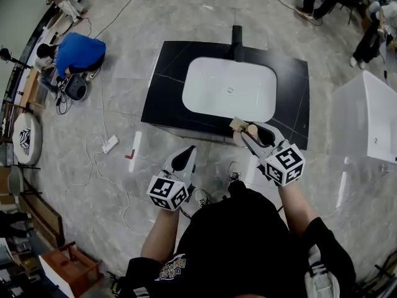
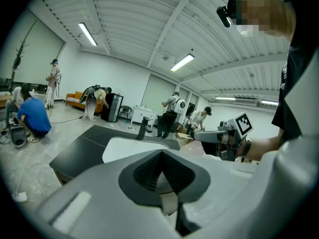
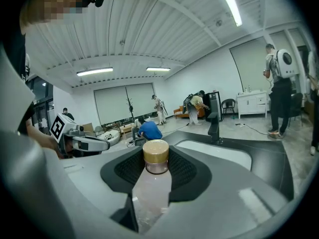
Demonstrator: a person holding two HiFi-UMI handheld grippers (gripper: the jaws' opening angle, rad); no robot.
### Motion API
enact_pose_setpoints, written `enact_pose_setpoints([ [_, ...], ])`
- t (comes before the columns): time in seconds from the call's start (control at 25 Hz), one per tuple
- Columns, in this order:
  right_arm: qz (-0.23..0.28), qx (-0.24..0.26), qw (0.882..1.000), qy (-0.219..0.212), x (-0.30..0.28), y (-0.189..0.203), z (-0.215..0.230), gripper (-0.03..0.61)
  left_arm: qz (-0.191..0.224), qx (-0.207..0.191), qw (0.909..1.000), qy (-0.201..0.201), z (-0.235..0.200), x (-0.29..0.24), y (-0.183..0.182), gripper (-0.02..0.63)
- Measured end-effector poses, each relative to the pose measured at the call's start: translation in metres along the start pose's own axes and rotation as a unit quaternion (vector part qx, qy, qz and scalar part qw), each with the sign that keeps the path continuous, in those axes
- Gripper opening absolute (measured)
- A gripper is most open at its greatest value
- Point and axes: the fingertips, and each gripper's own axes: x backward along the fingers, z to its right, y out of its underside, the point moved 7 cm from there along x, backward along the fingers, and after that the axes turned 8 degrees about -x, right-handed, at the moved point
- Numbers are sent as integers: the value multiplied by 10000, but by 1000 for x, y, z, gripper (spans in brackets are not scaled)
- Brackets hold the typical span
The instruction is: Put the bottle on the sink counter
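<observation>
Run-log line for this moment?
right claw: shut on bottle | left claw: shut, empty | bottle: held at front edge of sink counter

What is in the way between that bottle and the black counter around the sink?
Nothing visible blocks it. The right gripper holds the bottle at the near edge of the counter; a small tan object lies just beside it, to its left.

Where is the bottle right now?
The bottle is clamped in the right gripper, at the black sink counter's front edge, right of centre in the head view.
</observation>
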Motion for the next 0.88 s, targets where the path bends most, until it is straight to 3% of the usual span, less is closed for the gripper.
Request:
enact_pose_setpoints([
  [0.88,-268,166,9973,-659,-28,-23,51,167,-18,66,9984,-560,11,-41,-17,1],
])
